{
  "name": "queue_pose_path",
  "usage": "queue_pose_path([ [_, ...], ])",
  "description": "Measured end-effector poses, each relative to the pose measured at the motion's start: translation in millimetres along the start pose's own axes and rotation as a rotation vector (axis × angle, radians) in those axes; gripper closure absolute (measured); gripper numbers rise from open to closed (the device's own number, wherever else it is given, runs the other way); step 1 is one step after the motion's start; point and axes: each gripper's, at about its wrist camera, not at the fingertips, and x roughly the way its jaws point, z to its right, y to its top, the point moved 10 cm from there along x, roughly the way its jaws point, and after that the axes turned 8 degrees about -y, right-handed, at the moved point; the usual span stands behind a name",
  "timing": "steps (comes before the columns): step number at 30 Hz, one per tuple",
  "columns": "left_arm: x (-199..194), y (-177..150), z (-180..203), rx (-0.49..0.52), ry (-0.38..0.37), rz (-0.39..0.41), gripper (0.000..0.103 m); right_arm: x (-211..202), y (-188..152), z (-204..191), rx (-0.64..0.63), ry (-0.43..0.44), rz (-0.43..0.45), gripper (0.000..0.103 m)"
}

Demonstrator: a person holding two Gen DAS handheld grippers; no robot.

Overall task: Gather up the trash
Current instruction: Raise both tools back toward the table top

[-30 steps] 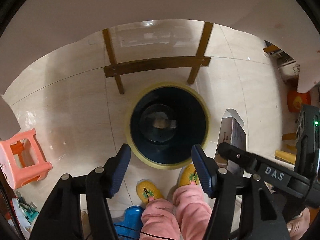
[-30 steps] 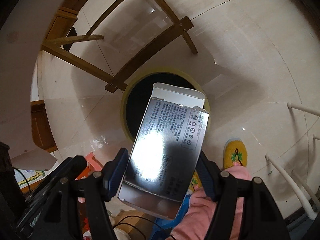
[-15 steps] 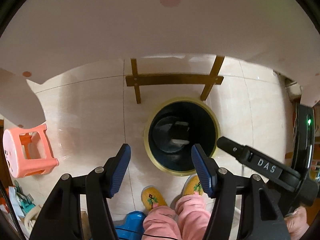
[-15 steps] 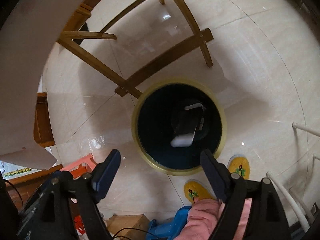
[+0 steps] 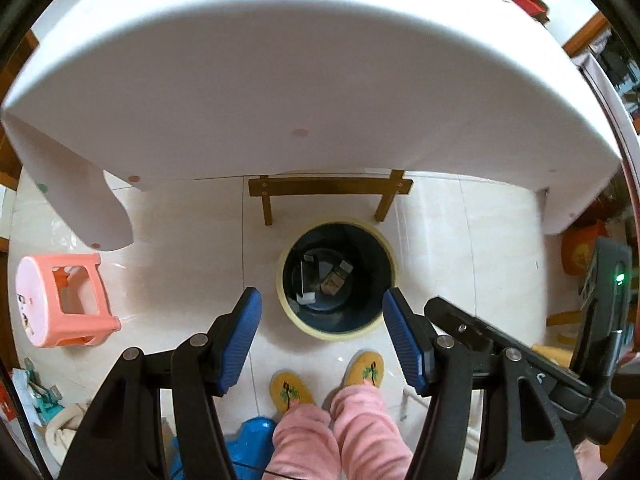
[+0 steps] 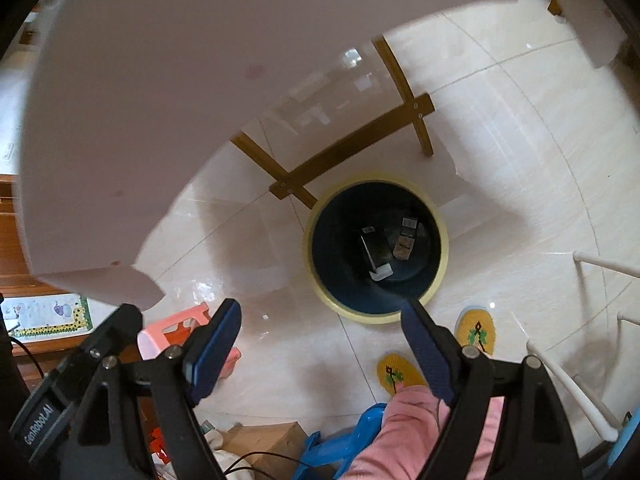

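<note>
A dark round trash bin with a yellow rim [image 5: 281, 276] stands on the tiled floor below the table; it also shows in the right wrist view [image 6: 443, 244]. A silver box [image 5: 307, 280] [image 6: 373, 258] and a small brown carton [image 5: 335, 278] [image 6: 404, 244] lie at its bottom. My left gripper [image 5: 322, 338] is open and empty, high above the bin's near side. My right gripper [image 6: 322, 350] is open and empty, also well above the bin. The right gripper's body [image 5: 520, 356] shows at the right of the left wrist view.
A white table edge [image 5: 280, 80] [image 6: 160, 100] overhangs the bin, with wooden legs [image 5: 328, 188] behind it. A pink stool [image 5: 60, 300] stands at the left. The person's feet in yellow slippers [image 5: 290, 392] are near the bin. A white rack [image 6: 592, 380] stands at right.
My right gripper opened and let go of the silver box, which dropped into the bin. Both grippers then rose away from the bin toward the table edge.
</note>
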Motion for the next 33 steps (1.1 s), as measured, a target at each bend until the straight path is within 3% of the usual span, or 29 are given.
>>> queue_pose_path([
  [10,-114,-10,27,0.069,0.008,0.034,0.041,-120,-11,-34,-0.091,0.032,0.134,0.020],
  [19,-218,10,39,0.118,0.019,0.177,0.041,-222,-6,-67,-0.191,0.031,0.326,0.020],
  [25,-256,32,43,0.120,0.030,0.249,0.041,-271,10,-83,-0.240,0.015,0.470,0.020],
  [33,-267,61,53,0.138,0.037,0.295,0.041,-306,31,-92,-0.261,0.008,0.556,0.020],
])
